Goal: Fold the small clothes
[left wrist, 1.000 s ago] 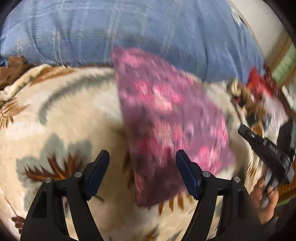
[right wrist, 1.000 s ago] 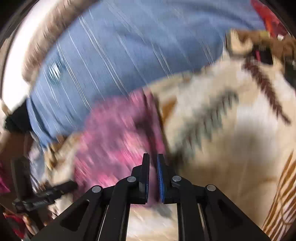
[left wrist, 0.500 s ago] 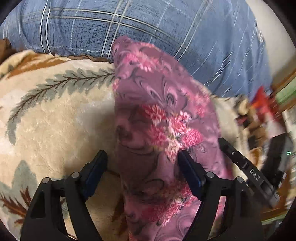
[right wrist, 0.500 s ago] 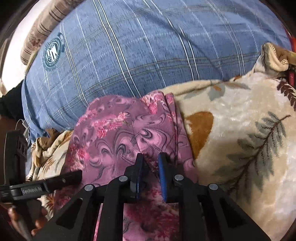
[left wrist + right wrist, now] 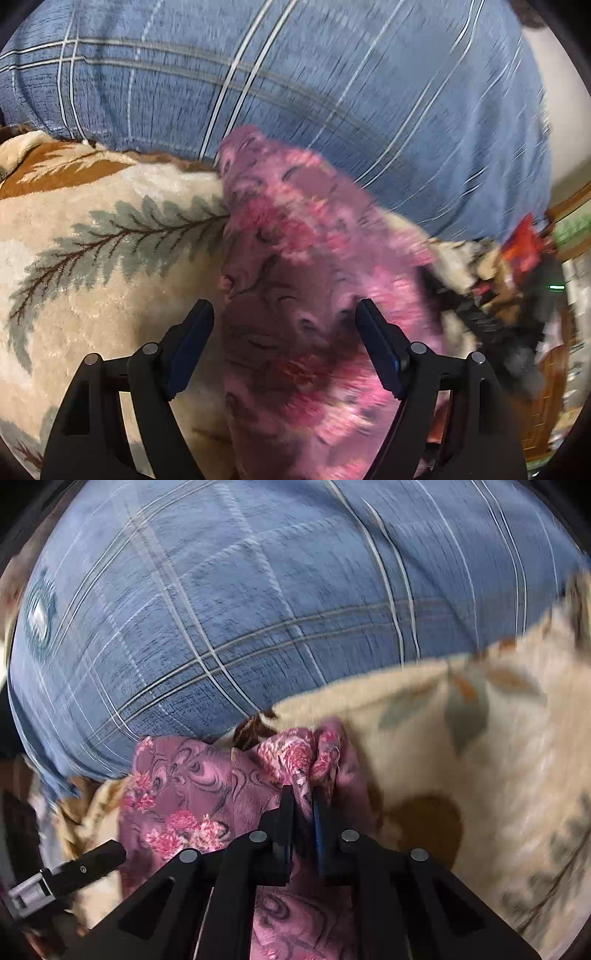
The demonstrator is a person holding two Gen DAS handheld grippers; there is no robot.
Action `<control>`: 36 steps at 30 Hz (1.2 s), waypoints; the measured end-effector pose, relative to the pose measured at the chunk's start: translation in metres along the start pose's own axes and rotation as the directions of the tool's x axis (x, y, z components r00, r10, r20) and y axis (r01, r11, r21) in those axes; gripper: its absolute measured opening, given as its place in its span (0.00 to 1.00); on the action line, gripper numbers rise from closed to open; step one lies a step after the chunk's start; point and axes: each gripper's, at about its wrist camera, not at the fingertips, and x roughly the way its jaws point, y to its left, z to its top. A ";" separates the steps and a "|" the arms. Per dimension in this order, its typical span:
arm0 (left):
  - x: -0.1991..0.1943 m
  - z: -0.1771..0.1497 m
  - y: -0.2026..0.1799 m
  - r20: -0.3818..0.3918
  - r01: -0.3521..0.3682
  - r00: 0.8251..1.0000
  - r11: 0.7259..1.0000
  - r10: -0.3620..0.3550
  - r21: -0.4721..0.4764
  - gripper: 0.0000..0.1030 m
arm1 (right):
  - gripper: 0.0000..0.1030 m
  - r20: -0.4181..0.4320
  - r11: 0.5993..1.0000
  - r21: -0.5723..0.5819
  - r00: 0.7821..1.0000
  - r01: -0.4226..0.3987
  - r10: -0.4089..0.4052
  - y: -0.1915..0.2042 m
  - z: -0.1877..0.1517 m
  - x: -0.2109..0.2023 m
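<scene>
The right gripper [image 5: 303, 801] is closing, pinching the floral garment [image 5: 192, 794]; the left gripper [image 5: 284, 332], fingers spread beside the pillow [image 5: 295, 92], should be clamping before folding.

Open cream blanket [image 5: 92, 314] is left free on the left of the pink floral garment [image 5: 295, 332]. Passage beyond is barred by the blue plaid pillow [image 5: 295, 92]. On the right, blurred clutter [image 5: 524, 258] appears to crowd the bed's edge.
</scene>
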 end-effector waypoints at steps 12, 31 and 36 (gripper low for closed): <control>-0.039 -0.041 0.007 0.083 0.037 0.996 0.997 -0.042 0.066 0.81 | 0.25 0.037 0.961 0.027 0.961 -0.276 0.275 -0.012 -0.034 -0.051; -0.045 -0.045 0.031 0.017 0.021 1.000 1.000 -0.021 0.006 0.81 | 0.65 0.034 0.996 0.083 0.999 -0.017 0.014 -0.056 -0.045 -0.068; -0.015 -0.048 0.018 -0.077 0.142 0.987 0.990 -0.142 -0.006 0.80 | 0.66 -0.058 0.976 0.103 0.978 -0.192 0.199 -0.055 -0.050 -0.033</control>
